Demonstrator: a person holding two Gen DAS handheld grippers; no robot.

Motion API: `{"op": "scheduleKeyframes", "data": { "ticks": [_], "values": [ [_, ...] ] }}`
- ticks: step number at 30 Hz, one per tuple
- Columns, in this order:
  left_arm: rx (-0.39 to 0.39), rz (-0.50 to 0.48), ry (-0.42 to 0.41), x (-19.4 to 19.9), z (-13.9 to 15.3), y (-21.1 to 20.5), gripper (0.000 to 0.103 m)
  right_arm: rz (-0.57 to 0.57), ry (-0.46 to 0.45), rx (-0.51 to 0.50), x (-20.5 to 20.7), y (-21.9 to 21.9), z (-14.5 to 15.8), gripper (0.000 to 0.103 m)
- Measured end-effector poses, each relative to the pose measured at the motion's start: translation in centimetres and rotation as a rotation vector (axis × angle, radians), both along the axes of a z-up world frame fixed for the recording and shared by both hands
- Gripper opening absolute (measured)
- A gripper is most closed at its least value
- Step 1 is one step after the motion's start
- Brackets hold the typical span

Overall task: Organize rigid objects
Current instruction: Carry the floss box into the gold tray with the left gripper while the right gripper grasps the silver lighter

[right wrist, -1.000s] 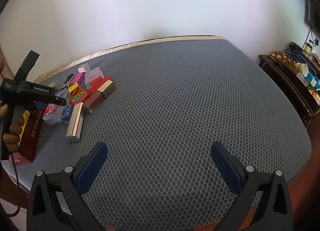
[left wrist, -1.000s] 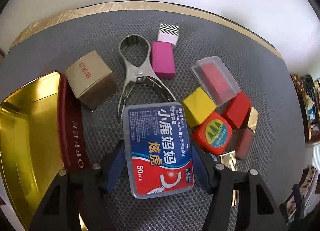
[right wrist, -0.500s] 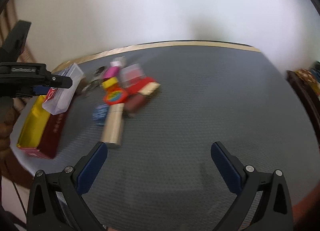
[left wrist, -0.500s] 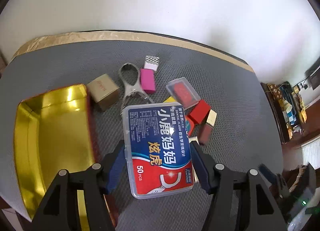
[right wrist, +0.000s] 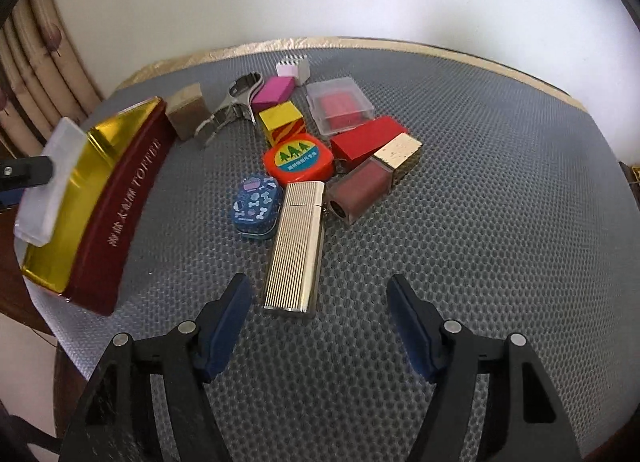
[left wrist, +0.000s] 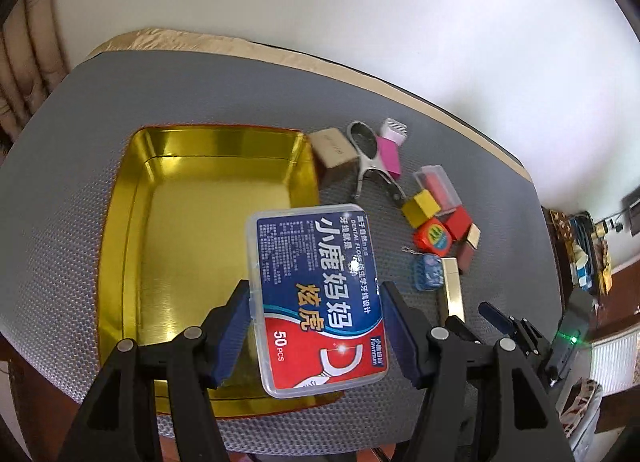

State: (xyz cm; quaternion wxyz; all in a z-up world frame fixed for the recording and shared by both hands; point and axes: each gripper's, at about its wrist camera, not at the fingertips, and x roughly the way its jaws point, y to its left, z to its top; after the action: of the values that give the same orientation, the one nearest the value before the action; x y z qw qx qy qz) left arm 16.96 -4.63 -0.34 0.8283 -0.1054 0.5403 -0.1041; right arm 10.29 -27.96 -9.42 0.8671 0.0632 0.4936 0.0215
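Gold tin (left wrist: 120, 198) now lies under the floss box (left wrist: 316, 294) clamped in the left gripper (left wrist: 316, 326), ready to drop, while the empty right gripper (right wrist: 320, 310) narrows

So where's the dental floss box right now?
The dental floss box is clamped in the left gripper, held above the near right part of the gold toffee tin; the right wrist view shows it over the tin's left side.
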Motion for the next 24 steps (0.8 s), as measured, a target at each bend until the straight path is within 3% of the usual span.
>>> {"op": "scheduleKeyframes", "data": {
  "ticks": [6,8,9,16,24],
  "values": [
    [0.011,0.015,0.005,0.8,-0.9,1.6,0.065,0.013,0.036,-0.041,1.7,1.0,-1.1,0.057],
    [0.025,0.024,0.012,1.4,-1.4,2.1,0.065,0.02,0.04,-0.059,2.2,1.3,-1.0,0.032],
    [0.033,0.024,0.016,1.8,-1.8,2.2,0.065,0.028,0.04,-0.068,2.3,1.4,-0.9,0.028],
    [0.092,0.042,0.051,5.5,-4.0,3.7,0.065,0.038,0.041,-0.06,2.4,1.0,-0.9,0.027],
    [0.209,0.075,0.055,8.8,-5.9,5.3,0.065,-0.031,0.071,0.106,0.0,-1.8,-0.2,0.026]
  ]
}}
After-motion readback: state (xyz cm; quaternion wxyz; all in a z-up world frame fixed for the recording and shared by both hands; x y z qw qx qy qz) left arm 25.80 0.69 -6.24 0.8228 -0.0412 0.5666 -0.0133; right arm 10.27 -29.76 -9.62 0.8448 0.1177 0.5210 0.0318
